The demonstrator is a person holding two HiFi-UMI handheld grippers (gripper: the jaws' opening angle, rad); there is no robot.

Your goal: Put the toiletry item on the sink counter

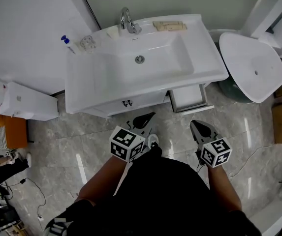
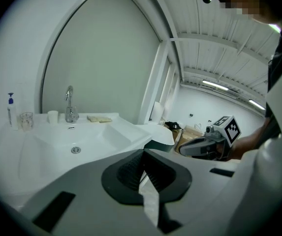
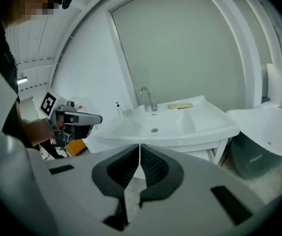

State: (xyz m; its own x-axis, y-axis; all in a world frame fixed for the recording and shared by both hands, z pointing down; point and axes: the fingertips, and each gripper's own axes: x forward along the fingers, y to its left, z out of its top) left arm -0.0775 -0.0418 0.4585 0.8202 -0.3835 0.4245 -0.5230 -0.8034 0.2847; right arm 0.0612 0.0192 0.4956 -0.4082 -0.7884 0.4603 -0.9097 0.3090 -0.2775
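Both claws clenched, nothing in them: left claw [image 1: 143,120], right claw [image 1: 199,127], short of the sink bench [image 1: 207,58]. Pump bottle [image 1: 68,43] already stands at its back-left corner. Looks placed, or never picked up.

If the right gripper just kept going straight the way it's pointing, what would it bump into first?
Probably the front of the white sink cabinet, near its pulled-out drawer. The right gripper is angled somewhat downward, though depth is hard to judge.
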